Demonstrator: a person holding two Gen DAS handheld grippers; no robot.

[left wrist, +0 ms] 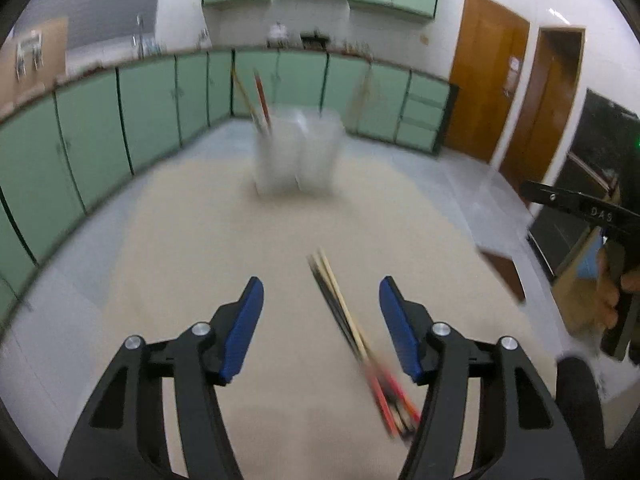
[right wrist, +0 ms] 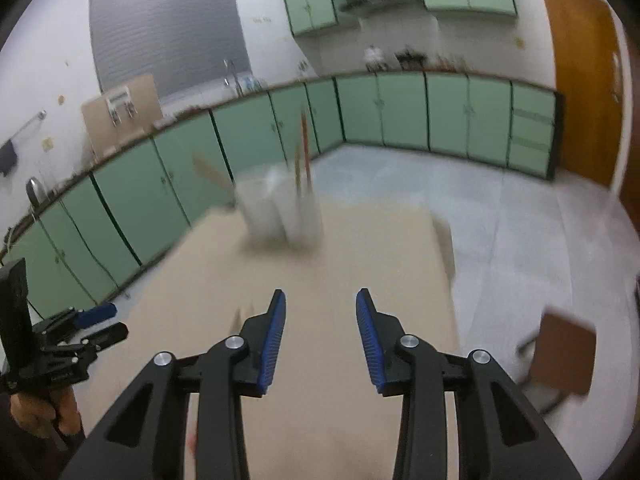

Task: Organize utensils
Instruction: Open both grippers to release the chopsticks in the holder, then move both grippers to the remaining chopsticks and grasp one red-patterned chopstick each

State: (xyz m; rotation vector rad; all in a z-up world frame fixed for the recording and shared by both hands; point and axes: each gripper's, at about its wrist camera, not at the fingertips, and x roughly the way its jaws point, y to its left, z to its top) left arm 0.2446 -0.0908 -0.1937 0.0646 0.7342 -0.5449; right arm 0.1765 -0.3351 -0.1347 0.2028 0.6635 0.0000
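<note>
Your left tongs (left wrist: 321,290) stand wide, holding nothing, above the bench (left wrist: 192,240). The chopsticks (left wrist: 348,328) lie loose on the bench between their fingers, nearer the right finger (left wrist: 396,320). The holder (left wrist: 298,152) stands at the far end with two sticks (left wrist: 258,100) upright in it. Your right tongs (right wrist: 321,304) are also parted and hold nothing, pointing toward the holder (right wrist: 282,210).

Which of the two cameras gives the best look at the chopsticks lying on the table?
The left wrist view: the loose chopsticks lie in plain sight between the open left tongs, though blurred. The right wrist view shows almost nothing of them, only a faint streak by its own tongs.
</note>
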